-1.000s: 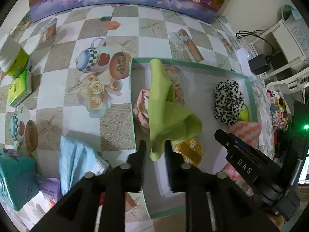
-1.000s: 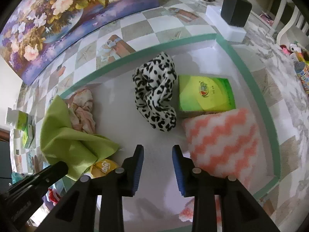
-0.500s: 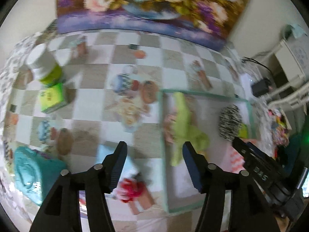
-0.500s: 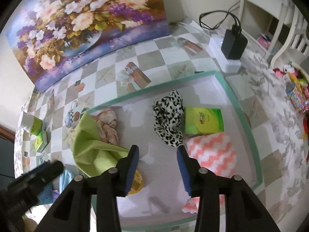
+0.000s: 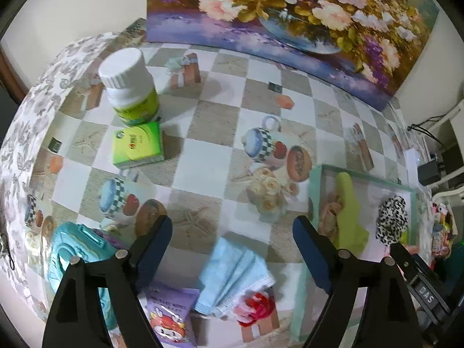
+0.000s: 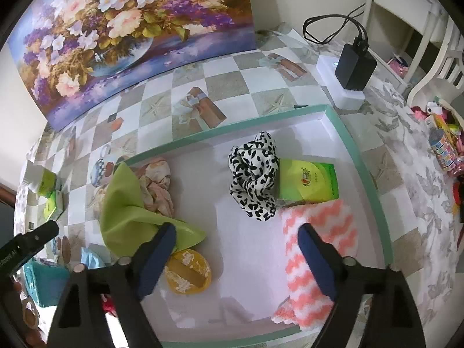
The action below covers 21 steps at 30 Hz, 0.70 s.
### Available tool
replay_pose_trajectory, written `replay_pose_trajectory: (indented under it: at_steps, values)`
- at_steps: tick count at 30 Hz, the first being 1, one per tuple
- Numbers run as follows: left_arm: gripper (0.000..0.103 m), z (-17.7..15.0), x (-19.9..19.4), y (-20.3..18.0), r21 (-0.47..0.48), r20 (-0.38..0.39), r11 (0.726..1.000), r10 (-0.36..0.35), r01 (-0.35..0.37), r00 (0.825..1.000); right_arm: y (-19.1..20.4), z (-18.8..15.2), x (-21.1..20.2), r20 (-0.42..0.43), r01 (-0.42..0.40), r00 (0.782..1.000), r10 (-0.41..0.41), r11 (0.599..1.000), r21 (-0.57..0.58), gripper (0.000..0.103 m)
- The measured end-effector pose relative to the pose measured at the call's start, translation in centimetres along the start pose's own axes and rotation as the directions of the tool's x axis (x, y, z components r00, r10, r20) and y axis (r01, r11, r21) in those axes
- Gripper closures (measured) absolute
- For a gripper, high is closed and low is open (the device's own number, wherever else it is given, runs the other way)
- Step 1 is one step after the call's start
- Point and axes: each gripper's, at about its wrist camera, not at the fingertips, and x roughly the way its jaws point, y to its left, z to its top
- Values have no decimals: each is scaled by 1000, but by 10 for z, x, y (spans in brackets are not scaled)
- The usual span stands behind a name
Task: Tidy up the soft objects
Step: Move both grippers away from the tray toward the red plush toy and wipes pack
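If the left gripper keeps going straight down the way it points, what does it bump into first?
Probably the folded light blue cloth on the checkered tablecloth. The open left gripper hangs above the cloth with nothing between its fingers, though depth is hard to judge here.

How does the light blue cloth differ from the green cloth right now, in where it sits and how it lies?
The light blue cloth lies on the checkered tabletop, outside the tray; the green cloth is inside the tray. The blue one is folded fairly flat, with a white stitched edge; the green one is loosely draped, partly over a pinkish fabric. The blue one sits between the open jaws of the left gripper; the green one lies by the right gripper's near pad. Both are plain, soft cloths, neither gripped.
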Motion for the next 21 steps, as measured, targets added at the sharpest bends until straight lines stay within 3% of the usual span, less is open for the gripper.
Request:
replay_pose_trajectory:
  at_steps: [2, 11, 15, 21]
  values:
    - [11, 0, -2, 2, -2, 16, 1000, 8, -7, 1000, 1, 0, -1, 14, 0, 1000, 0, 1000, -3, 0]
    - [8, -6, -13, 1, 14, 40, 1000, 3, -4, 999, 9, -2, -7, 45, -5, 999, 7, 999, -32, 0]
    - [7, -16, -24, -1, 17, 64, 999, -31, 30, 997, 14, -8, -19, 85, -18, 996, 20, 999, -31, 0]
    - [1, -36, -44, 0, 37, 136, 999, -38, 34, 990, 26, -24, -34, 121, -64, 990, 71, 996, -57, 0]
